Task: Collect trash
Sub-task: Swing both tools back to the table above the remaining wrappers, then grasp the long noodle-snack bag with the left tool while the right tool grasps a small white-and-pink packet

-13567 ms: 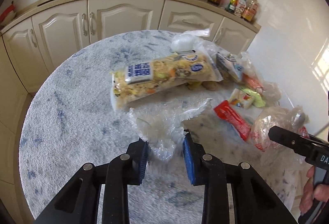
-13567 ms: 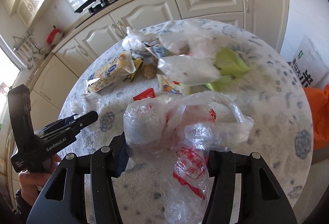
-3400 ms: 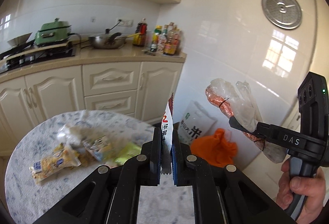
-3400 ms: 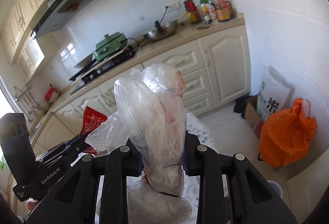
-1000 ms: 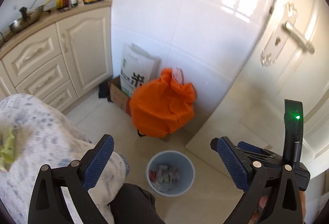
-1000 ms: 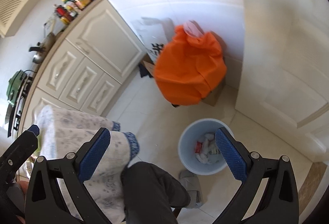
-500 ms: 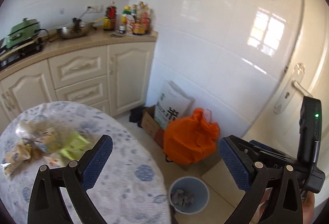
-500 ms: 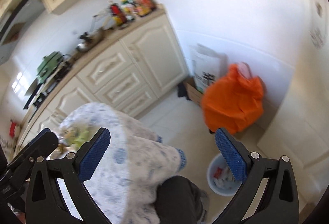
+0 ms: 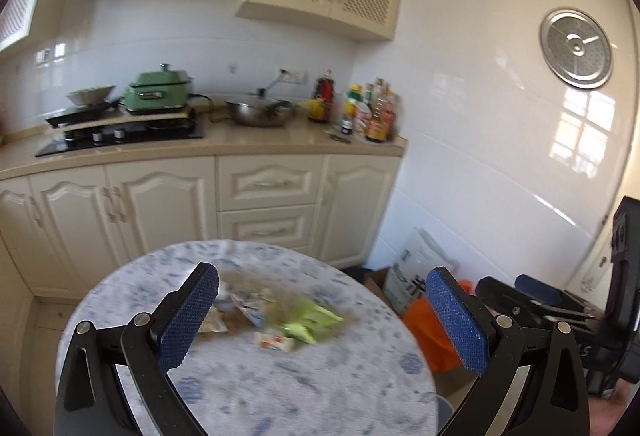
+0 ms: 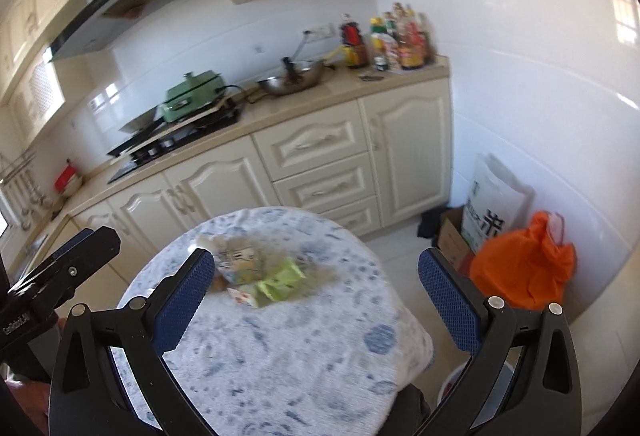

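Blue pads of your left tool (image 9: pixel 320 316) and right tool (image 10: pixel 316 304) stand wide apart, nothing between them: the load you carried went into the bin a second ago. Both cameras have swung up off the floor and back to the tabletop (image 10: pixel 280 356). Remaining trash (image 10: pixel 264 276), blurred, probably a green wrapper and small packets, lies mid-tabletop. Beyond, the orange bag (image 10: pixel 524 264) sits by the wall.
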Action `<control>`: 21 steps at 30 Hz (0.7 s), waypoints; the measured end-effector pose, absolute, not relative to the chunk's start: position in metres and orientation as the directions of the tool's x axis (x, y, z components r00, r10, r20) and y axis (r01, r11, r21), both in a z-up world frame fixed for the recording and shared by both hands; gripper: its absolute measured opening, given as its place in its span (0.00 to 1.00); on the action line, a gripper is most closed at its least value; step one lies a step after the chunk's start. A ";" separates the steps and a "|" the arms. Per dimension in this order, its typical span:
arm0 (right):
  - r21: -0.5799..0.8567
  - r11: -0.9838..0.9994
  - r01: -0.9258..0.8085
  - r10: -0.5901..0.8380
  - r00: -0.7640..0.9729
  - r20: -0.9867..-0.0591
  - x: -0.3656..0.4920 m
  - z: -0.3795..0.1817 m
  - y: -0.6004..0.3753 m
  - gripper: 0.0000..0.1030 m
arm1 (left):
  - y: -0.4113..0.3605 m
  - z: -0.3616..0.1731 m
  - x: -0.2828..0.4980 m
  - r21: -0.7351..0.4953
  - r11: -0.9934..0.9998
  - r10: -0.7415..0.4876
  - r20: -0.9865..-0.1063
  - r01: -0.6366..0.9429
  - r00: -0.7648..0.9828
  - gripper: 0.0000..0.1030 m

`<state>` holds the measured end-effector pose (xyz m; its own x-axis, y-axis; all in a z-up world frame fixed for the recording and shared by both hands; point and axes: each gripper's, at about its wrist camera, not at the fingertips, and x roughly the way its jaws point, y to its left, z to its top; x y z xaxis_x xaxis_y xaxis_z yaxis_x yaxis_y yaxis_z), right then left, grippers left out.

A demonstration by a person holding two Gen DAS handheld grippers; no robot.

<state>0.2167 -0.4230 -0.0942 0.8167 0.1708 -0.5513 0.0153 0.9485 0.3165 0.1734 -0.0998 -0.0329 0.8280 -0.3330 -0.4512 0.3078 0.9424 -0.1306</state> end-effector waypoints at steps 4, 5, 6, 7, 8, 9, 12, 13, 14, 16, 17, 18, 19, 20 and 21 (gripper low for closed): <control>0.300 0.952 -0.061 0.218 0.823 -0.524 0.224 -0.081 -0.390 1.00 | -0.076 -0.032 0.159 -0.130 0.965 -0.260 -0.444 0.226 0.857 0.99; 0.293 0.953 -0.080 0.229 0.823 -0.519 0.226 -0.078 -0.382 1.00 | -0.071 -0.033 0.156 -0.130 0.969 -0.244 -0.444 0.208 0.862 0.99; 0.283 0.954 -0.098 0.237 0.824 -0.515 0.228 -0.076 -0.374 1.00 | -0.067 -0.036 0.154 -0.131 0.972 -0.234 -0.445 0.196 0.864 0.99; 0.269 0.956 -0.119 0.247 0.822 -0.513 0.230 -0.074 -0.364 1.00 | -0.058 -0.037 0.151 -0.130 0.975 -0.219 -0.448 0.180 0.867 0.99; 0.260 0.956 -0.134 0.254 0.821 -0.512 0.231 -0.073 -0.357 1.00 | -0.054 -0.040 0.149 -0.128 0.977 -0.208 -0.451 0.168 0.868 0.99; 0.251 0.956 -0.149 0.261 0.819 -0.510 0.232 -0.073 -0.350 1.00 | -0.048 -0.043 0.147 -0.126 0.980 -0.195 -0.455 0.154 0.869 0.99; 0.226 0.955 -0.193 0.285 0.807 -0.518 0.238 -0.075 -0.330 1.00 | -0.045 -0.049 0.143 -0.118 0.984 -0.170 -0.466 0.130 0.868 0.99; 0.221 0.954 -0.203 0.292 0.802 -0.521 0.241 -0.077 -0.325 1.00 | -0.043 -0.050 0.141 -0.113 0.986 -0.161 -0.471 0.122 0.867 0.99; 0.216 0.953 -0.211 0.296 0.797 -0.526 0.243 -0.079 -0.320 1.00 | -0.044 -0.050 0.141 -0.109 0.987 -0.156 -0.475 0.118 0.866 0.99; 0.208 0.952 -0.223 0.302 0.785 -0.540 0.248 -0.084 -0.312 1.00 | -0.041 -0.055 0.142 -0.106 0.989 -0.145 -0.492 0.107 0.858 0.99; 0.206 0.951 -0.230 0.307 0.777 -0.550 0.252 -0.087 -0.307 1.00 | -0.040 -0.057 0.144 -0.105 0.989 -0.143 -0.502 0.104 0.853 0.99; 0.207 0.950 -0.236 0.312 0.769 -0.558 0.255 -0.091 -0.305 1.00 | -0.038 -0.059 0.149 -0.106 0.989 -0.141 -0.511 0.100 0.848 0.99; 0.209 0.948 -0.241 0.318 0.758 -0.569 0.260 -0.096 -0.301 1.00 | -0.038 -0.064 0.151 -0.105 0.990 -0.133 -0.522 0.092 0.843 0.99; 0.210 0.947 -0.244 0.321 0.750 -0.578 0.263 -0.100 -0.299 1.00 | -0.037 -0.065 0.156 -0.105 0.991 -0.130 -0.530 0.088 0.838 0.99; 0.211 0.946 -0.246 0.324 0.741 -0.588 0.267 -0.105 -0.296 1.00 | -0.037 -0.070 0.159 -0.106 0.991 -0.127 -0.543 0.082 0.830 0.99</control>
